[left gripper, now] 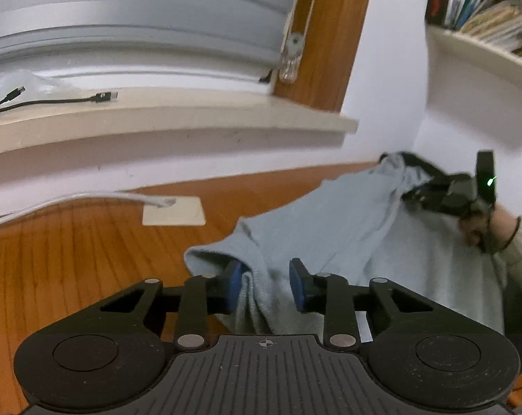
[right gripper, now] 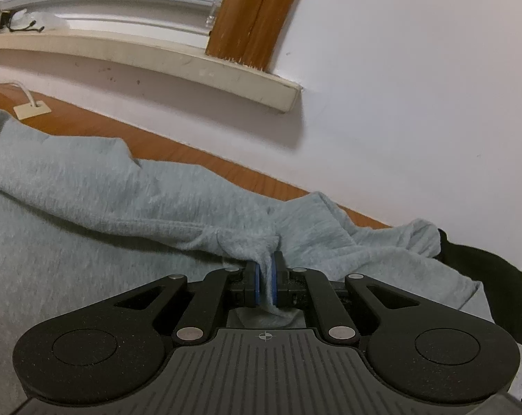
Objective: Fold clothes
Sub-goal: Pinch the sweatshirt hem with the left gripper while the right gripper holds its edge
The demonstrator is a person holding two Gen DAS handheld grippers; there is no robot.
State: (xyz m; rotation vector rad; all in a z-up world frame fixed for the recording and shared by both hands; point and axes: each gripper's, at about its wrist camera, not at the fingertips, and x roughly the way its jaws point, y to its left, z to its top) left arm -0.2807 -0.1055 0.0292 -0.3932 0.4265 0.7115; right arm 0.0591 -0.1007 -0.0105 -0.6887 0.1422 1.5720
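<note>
A light grey sweatshirt point(left gripper: 333, 221) lies spread on a wooden table point(left gripper: 71, 259). My left gripper point(left gripper: 266, 285) is open, its blue pads on either side of a raised fold at the garment's near edge. My right gripper point(right gripper: 265, 283) is shut on a pinch of the grey fabric point(right gripper: 157, 200), with cloth squeezed between its blue pads. In the left wrist view the right gripper point(left gripper: 420, 186) and the hand holding it show at the far right, on the garment's far edge.
A white wall and a beige window ledge point(left gripper: 157, 121) run behind the table. A beige pad point(left gripper: 174, 210) with a white cable lies on the wood. A black garment point(right gripper: 485, 269) sits at the right. Shelves with books point(left gripper: 496, 17) hang upper right.
</note>
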